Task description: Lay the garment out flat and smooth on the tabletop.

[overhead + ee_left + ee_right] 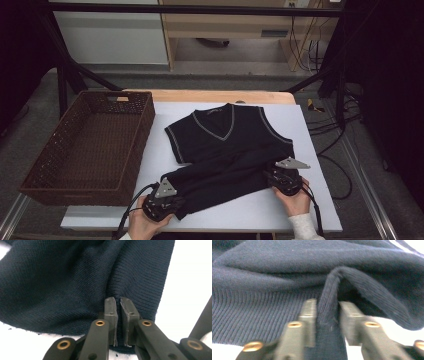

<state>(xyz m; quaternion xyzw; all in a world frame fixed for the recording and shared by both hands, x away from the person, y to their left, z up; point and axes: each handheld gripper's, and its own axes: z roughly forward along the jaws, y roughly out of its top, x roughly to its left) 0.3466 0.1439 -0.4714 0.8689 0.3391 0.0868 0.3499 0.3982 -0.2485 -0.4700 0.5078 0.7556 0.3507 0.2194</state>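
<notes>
Progress: looks like a fold under way, the vest's (pixel 227 142) ribbed hem lifted and carried up over its lower body; I'd judge about half done, with laying flat, and maybe a move to the basket (pixel 92 145), left.
Vest, place: on the white sheet (pixel 310 145), just right of the basket, neckline at the far side.
Vest, look: dark navy knit, pale trim at the V-neck and armholes, ribbed hem, bunched into a thick band.
Left gripper (pixel 118 315): jaws pinched tight on the ribbed hem.
Right gripper (pixel 327 315): jaws clamped on a raised pleat of hem.
</notes>
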